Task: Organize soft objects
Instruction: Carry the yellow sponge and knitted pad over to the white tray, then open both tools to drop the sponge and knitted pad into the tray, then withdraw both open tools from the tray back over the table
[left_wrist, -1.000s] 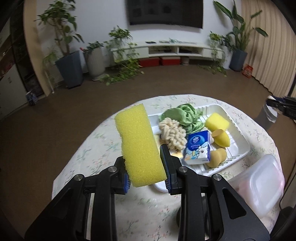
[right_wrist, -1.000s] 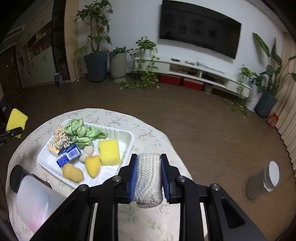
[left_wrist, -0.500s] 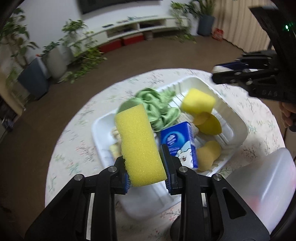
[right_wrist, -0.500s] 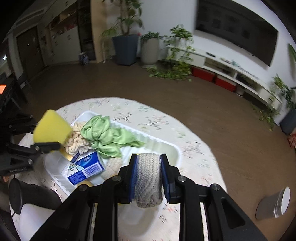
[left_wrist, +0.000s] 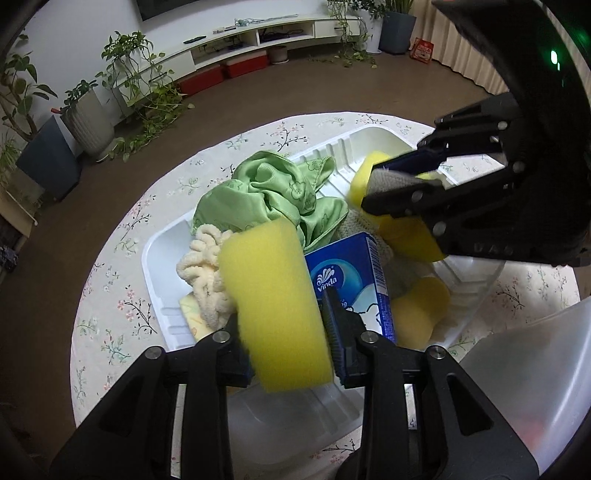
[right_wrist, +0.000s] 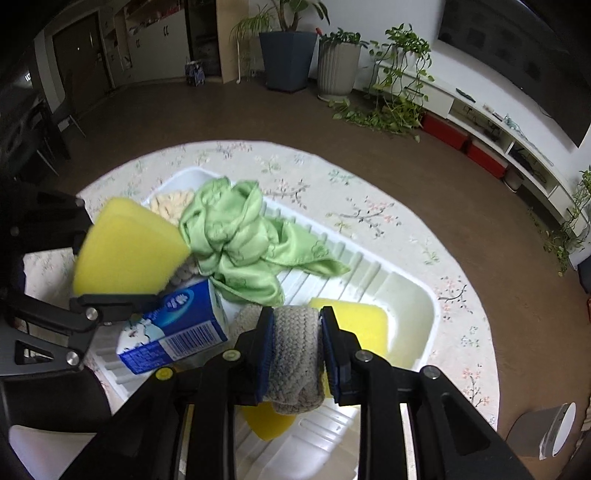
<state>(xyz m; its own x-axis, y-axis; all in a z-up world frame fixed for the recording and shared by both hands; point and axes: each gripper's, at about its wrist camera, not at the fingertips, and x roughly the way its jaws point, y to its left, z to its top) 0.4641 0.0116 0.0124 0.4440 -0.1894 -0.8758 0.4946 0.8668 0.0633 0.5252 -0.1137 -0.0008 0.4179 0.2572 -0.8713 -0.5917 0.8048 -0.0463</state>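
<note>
My left gripper (left_wrist: 284, 325) has a long yellow sponge (left_wrist: 273, 295) between its pads, and its jaws are opening; the sponge hangs over the left half of the white tray (left_wrist: 159, 258). My right gripper (right_wrist: 297, 332) is shut on a grey knitted cloth roll (right_wrist: 295, 354), low over the tray's (right_wrist: 424, 306) middle. Each gripper shows in the other's view: right gripper (left_wrist: 376, 184), left gripper (right_wrist: 122, 258). In the tray lie a green cloth (left_wrist: 273, 199), a cream chenille pad (left_wrist: 199, 269), a blue tissue pack (left_wrist: 347, 280) and smaller yellow sponges (left_wrist: 421, 310).
The tray sits on a round table with a floral cloth (left_wrist: 122, 258). A translucent plastic box (left_wrist: 517, 369) lies at the table's near right. A grey bin (right_wrist: 543, 432) stands on the floor; potted plants and a low TV shelf line the far wall.
Both grippers have come down and in over the tray, each with its load. The right gripper now fills the left view's upper right. The sponge looks wider between the left pads.
</note>
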